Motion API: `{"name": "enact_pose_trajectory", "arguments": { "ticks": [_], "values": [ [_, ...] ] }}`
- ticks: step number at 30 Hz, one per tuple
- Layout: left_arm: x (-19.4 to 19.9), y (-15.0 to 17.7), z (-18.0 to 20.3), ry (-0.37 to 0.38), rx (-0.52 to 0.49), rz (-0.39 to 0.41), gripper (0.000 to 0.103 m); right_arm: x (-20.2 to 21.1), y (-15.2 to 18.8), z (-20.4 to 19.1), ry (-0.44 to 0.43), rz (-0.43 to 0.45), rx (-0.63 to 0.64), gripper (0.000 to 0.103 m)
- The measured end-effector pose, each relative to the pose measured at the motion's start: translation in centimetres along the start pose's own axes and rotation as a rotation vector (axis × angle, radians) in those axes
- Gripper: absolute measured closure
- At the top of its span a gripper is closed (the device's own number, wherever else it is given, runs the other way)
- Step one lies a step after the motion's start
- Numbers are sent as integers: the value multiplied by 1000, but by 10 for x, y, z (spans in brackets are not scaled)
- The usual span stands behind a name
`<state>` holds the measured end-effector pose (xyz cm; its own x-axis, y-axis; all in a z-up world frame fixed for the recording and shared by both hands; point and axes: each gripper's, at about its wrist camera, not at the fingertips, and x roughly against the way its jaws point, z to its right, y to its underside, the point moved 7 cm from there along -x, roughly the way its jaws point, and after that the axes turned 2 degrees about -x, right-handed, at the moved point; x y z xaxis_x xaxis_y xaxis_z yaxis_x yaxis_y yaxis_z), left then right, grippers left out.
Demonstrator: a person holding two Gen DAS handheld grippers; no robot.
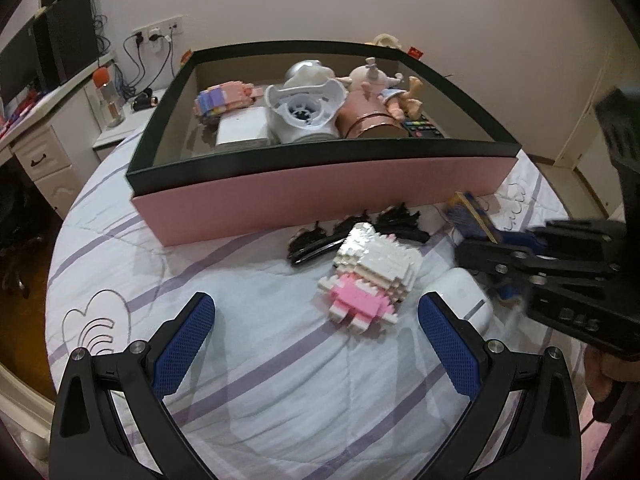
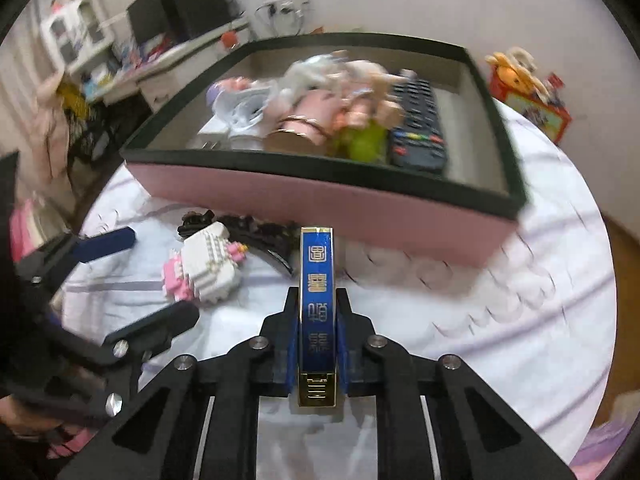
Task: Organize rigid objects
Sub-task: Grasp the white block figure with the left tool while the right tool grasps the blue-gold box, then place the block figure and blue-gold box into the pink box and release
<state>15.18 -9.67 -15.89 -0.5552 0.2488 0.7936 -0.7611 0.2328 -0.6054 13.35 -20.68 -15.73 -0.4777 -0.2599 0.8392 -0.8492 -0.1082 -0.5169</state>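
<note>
Between claw (image 2: 318, 320) pads: gold-lettered blue box (image 2: 317, 300)

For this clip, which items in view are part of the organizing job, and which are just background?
Part of the job:
pink box
blue pack, clamped in the right gripper
block figure
black hair clips
white case
left gripper, open

Background:
desk with monitor
wall sockets and cables

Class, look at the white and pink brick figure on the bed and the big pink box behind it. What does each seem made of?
Brick figure: probably hard plastic, slightly glossy; small studded blocks show, stacked in rows.
Pink box: likely cardboard, matte; flat thin walls, dark folded rim, plain brownish inside.
</note>
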Motion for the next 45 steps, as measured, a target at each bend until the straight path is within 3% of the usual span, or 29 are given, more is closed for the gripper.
{"name": "enact_pose_trajectory", "arguments": {
  "ticks": [12, 14, 16, 18, 32, 38, 45],
  "values": [
    [-19, -6, -3, -48, 56, 0, 2, 20, 19, 18, -55, 45, -112, 88],
    [-17, -9, -9, -35, 82, 17, 13, 20, 18, 16, -58, 48, -114, 88],
    [-14, -11, -16, -27, 100, 27, 41, 20, 18, 16, -62, 48, -113, 88],
    [-12, -12, -25, -11, 113, 25, 56, 20, 19, 15, -66, 48, -115, 88],
    [34, 21, -48, 7, 142, 58, 57, 32, 19, 5, -88, 72, -135, 88],
    [57, -3, -50, -3, 123, 114, 57, 48, 0, -6, -77, 108, -113, 88],
    [78, -60, -46, 12, 66, 205, 57, 73, -51, -19, -49, 181, -45, 88]
  ]
}}
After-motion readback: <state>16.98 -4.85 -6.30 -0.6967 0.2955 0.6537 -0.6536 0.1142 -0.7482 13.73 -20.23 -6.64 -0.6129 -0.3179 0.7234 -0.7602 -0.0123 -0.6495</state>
